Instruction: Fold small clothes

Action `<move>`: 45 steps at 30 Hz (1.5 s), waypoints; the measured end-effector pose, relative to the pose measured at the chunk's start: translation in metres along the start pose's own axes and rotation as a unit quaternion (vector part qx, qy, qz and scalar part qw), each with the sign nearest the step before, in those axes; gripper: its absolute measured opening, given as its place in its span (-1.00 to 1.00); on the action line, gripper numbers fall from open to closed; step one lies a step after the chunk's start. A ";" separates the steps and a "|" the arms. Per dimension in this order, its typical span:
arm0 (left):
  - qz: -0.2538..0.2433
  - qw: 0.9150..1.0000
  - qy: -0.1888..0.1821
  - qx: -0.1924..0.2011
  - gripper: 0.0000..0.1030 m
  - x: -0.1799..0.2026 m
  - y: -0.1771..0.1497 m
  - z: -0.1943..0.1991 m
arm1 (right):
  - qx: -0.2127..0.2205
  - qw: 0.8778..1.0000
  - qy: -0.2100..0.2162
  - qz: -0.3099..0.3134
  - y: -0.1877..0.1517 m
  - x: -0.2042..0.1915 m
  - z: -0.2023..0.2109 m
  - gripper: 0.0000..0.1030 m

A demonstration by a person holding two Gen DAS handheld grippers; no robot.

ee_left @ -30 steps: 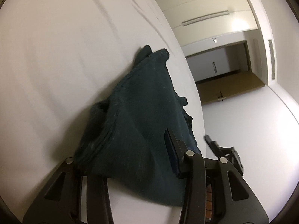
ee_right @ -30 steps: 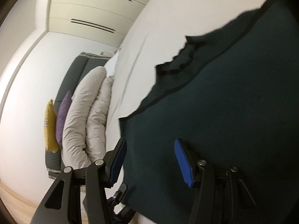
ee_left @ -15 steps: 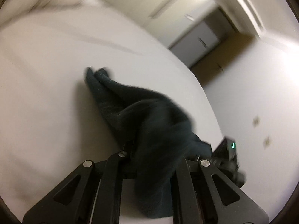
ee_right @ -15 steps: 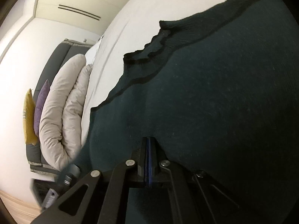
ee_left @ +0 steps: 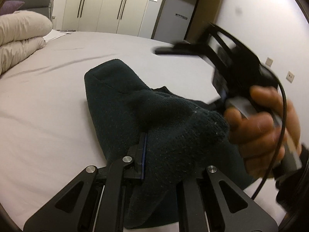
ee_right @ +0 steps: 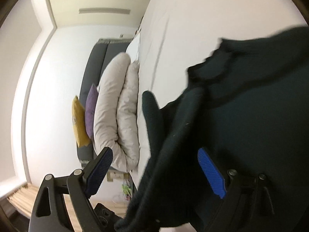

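A dark green knitted garment (ee_left: 146, 116) lies bunched on the white bed (ee_left: 48, 106). My left gripper (ee_left: 144, 150) is shut on a fold of it, and cloth drapes over its right finger. In the left wrist view the right gripper (ee_left: 222, 52) is held by a hand above the garment's right side, blurred. In the right wrist view my right gripper (ee_right: 156, 172) is open, its blue pads (ee_right: 210, 176) wide apart, with the garment (ee_right: 251, 125) hanging between and behind them.
A rolled beige duvet (ee_left: 19, 34) lies at the head of the bed, with purple and yellow cushions (ee_right: 85, 114) on a grey headboard. White wardrobes (ee_left: 108, 5) and a door (ee_left: 173, 15) stand beyond the bed.
My left gripper shut on the garment and lifted a fold. My right gripper shut on the cloth half a second ago and has now opened and pulled away.
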State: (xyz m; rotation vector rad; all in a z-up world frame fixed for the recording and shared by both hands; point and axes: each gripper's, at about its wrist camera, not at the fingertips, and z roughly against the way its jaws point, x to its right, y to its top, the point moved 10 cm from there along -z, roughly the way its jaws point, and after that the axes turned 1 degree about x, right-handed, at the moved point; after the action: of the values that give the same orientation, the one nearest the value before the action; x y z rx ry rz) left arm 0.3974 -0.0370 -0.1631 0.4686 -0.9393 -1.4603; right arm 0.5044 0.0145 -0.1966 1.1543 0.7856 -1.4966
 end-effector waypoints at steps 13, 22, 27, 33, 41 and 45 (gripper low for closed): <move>-0.103 0.994 0.033 -0.014 -0.85 0.004 -0.014 -0.017 | -0.099 0.952 -0.240 0.164 0.007 -0.023 -0.057 -0.34; -0.159 0.987 0.014 -0.016 -0.85 0.045 -0.011 -0.033 | -0.039 0.937 -0.283 0.201 0.023 -0.013 0.003 -0.79; -0.211 0.977 -0.012 -0.020 -0.85 0.098 -0.013 -0.047 | 0.005 0.946 -0.268 0.183 0.033 0.007 0.073 -0.79; -0.263 0.963 -0.042 -0.028 -0.85 0.158 -0.021 -0.075 | 0.051 0.954 -0.257 0.145 0.045 0.044 0.152 -0.79; -0.284 0.956 -0.053 -0.049 -0.85 0.181 -0.039 -0.102 | 0.084 0.962 -0.239 0.102 0.045 0.088 0.202 -0.79; -0.289 0.954 -0.057 -0.053 -0.85 0.172 -0.032 -0.122 | 0.100 0.965 -0.230 0.084 0.043 0.101 0.213 -0.79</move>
State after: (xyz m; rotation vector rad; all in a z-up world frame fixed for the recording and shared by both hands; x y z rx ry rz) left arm 0.4465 -0.2374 -0.2165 0.6169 -0.8431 -2.0765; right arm 0.4910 -0.2232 -0.2191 0.9348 0.2197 -1.6400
